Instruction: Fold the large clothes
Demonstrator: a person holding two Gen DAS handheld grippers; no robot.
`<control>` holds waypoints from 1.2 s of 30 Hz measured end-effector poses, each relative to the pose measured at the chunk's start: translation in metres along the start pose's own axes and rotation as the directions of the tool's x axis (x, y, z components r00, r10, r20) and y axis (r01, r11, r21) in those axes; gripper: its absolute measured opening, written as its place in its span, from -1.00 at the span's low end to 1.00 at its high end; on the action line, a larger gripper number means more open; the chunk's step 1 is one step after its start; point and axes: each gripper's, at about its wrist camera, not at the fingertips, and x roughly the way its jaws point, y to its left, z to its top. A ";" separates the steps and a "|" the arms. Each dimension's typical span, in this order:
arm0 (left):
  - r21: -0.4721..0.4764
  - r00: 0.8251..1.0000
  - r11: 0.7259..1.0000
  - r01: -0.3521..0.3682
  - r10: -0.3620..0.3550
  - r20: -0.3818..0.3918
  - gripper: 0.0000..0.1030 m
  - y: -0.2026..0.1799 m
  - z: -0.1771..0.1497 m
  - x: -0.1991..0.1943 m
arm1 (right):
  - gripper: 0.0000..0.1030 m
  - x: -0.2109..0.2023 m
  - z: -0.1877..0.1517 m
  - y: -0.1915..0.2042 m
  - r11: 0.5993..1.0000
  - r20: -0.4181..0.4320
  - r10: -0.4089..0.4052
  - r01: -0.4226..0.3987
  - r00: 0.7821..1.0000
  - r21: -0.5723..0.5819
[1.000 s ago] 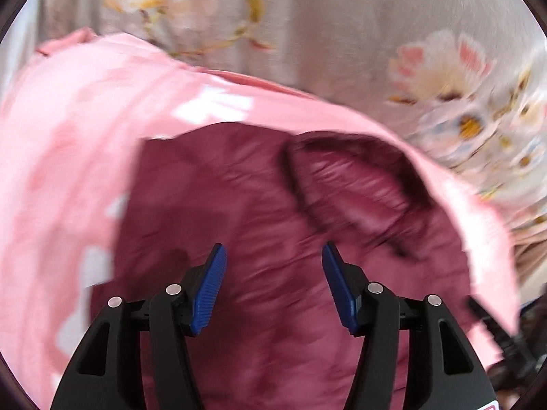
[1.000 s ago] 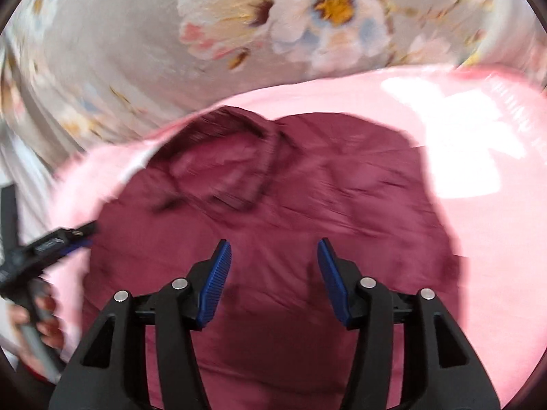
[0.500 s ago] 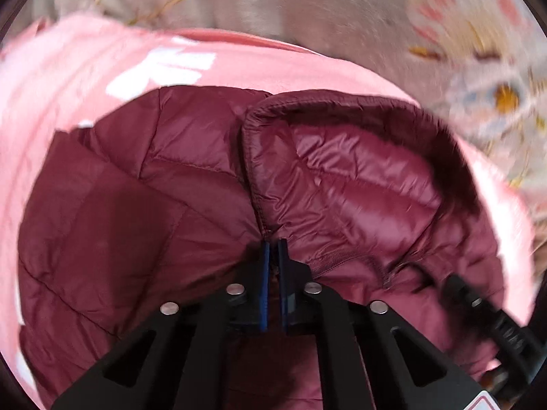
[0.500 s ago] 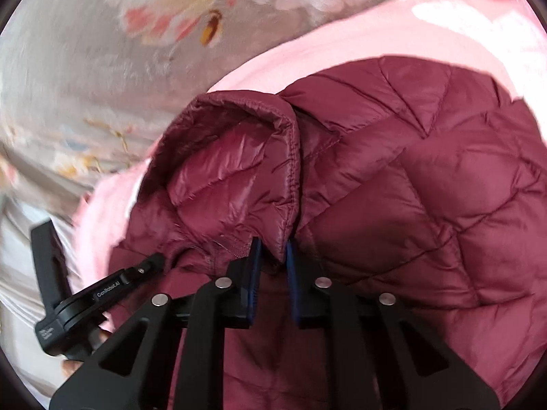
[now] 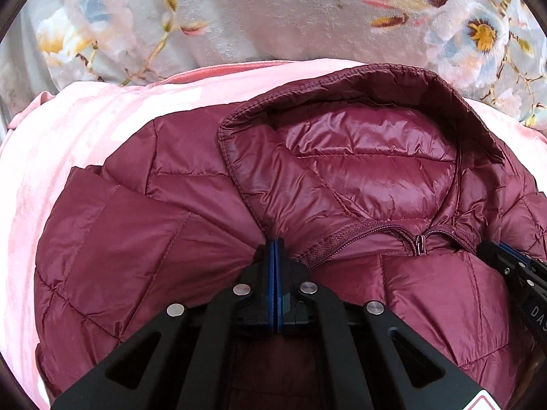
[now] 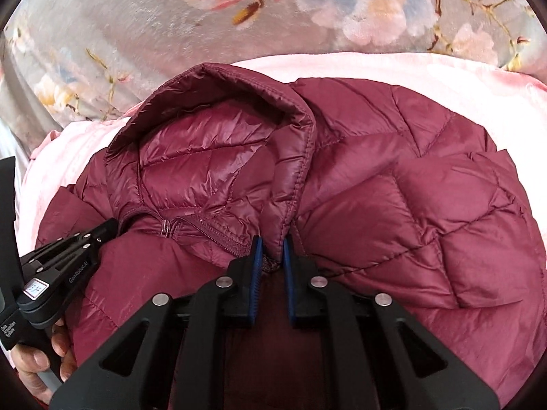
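A maroon quilted puffer jacket (image 5: 143, 239) with a hood (image 5: 359, 167) lies on a pink cloth; it also fills the right wrist view (image 6: 410, 212), hood (image 6: 212, 157) at upper left. My left gripper (image 5: 275, 249) is shut on the jacket at the left base of the hood, beside the zipper (image 5: 418, 239). My right gripper (image 6: 271, 249) is shut on the jacket at the right base of the hood, fabric bunched between its blue pads (image 6: 255, 273). Each gripper shows at the edge of the other's view.
The pink cloth (image 5: 68, 130) spreads under the jacket on a grey floral bedspread (image 5: 273, 17) that fills the far side. The left gripper body and the hand holding it (image 6: 51, 290) sit at the lower left of the right wrist view.
Both grippers were open above the jacket a second ago. They have come down and closed on the jacket at either side of the hood's base, and hold there now.
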 end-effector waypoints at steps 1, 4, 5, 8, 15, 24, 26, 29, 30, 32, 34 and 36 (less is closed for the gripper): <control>0.002 1.000 1.000 -0.002 0.002 -0.001 -0.99 0.000 0.000 0.000 | -0.81 0.000 0.000 -0.001 1.000 0.000 0.003 -0.003 1.000 0.002; 0.008 1.000 1.000 -0.011 0.011 -0.001 -0.99 0.000 0.001 0.002 | -0.80 0.001 -0.001 0.000 1.000 -0.001 0.009 -0.009 1.000 0.005; 0.009 1.000 1.000 -0.013 0.013 0.000 -0.99 -0.001 0.001 0.002 | -0.78 0.000 -0.001 -0.001 1.000 -0.001 0.019 -0.019 1.000 0.009; -0.011 1.000 1.000 0.005 -0.005 0.004 -0.94 0.002 0.000 -0.005 | -0.73 -0.010 -0.003 -0.007 0.999 -0.012 0.039 -0.039 0.999 0.031; -0.133 0.993 0.984 0.122 -0.122 0.010 -0.92 0.044 0.043 -0.034 | -0.60 -0.057 0.039 -0.028 0.995 0.082 0.061 -0.067 0.995 0.075; -0.232 0.993 0.965 0.119 -0.119 0.016 -0.92 0.038 0.135 -0.006 | -0.60 -0.007 0.125 -0.008 0.995 0.130 0.006 -0.019 0.992 0.101; -0.238 0.991 0.964 0.120 -0.129 -0.023 -0.92 0.032 0.138 0.012 | -0.60 0.011 0.128 -0.003 0.997 0.107 -0.007 -0.002 0.994 0.081; -0.249 0.987 0.962 0.112 -0.137 -0.088 -0.92 0.026 0.127 0.037 | -0.60 0.038 0.118 0.003 0.999 0.027 -0.017 0.016 1.000 0.042; -0.233 0.986 0.966 0.109 -0.136 -0.102 -0.92 0.024 0.120 0.042 | -0.60 0.040 0.112 0.003 0.999 0.014 -0.013 0.013 1.000 0.030; -0.178 0.986 0.979 0.100 -0.122 -0.118 -0.92 0.019 0.109 0.044 | -0.61 0.039 0.098 0.004 1.000 0.017 -0.014 0.014 1.000 -0.020; -0.105 0.988 0.992 0.077 -0.089 -0.122 -0.92 0.013 0.093 0.044 | -0.64 0.037 0.087 0.003 0.998 0.013 -0.032 0.032 0.999 -0.058; -0.066 0.990 0.996 0.062 -0.070 -0.122 -0.92 0.011 0.082 0.045 | -0.66 0.037 0.078 0.000 0.996 0.011 -0.041 0.042 0.999 -0.081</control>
